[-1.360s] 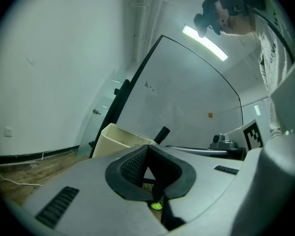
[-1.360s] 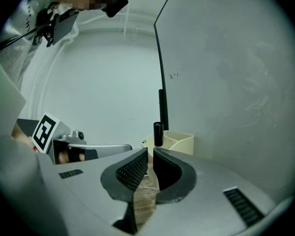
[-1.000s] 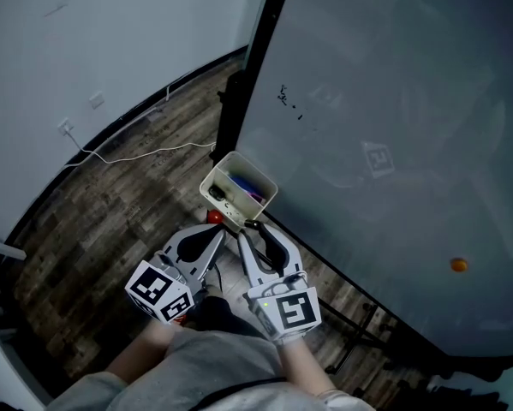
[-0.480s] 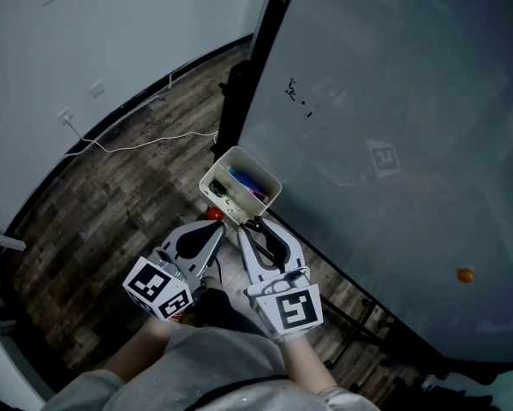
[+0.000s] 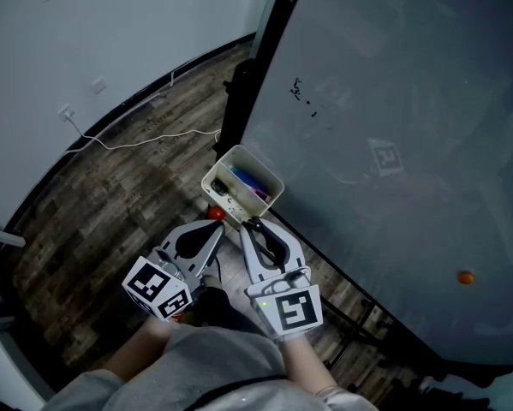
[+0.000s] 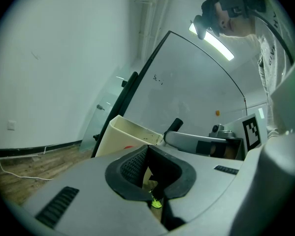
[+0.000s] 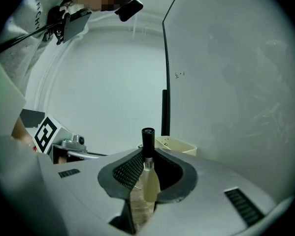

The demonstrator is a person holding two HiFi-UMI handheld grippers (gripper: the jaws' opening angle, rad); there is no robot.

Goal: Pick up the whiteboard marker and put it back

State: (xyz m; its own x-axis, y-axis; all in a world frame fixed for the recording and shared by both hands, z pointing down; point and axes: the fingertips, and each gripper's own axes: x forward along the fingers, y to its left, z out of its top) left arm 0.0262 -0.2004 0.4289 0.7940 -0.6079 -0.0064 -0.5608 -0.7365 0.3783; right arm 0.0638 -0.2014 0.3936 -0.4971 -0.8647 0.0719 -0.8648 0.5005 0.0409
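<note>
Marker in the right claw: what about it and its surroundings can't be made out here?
Marker: nearly all covered by the right claw in the head view; any print blurred in the right gripper view.
Box contents: too small to count in the head view; behind the box wall in the left gripper view.
Scribbles on the whiteboard: too small to read.

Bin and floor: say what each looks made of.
Bin: probably plastic, cream and matte, with thin, smooth moulded walls and rounded corners.
Floor: wood-look planks, grey-brown, with grain streaks and seams. Whether it is real wood or laminate cannot be told.
</note>
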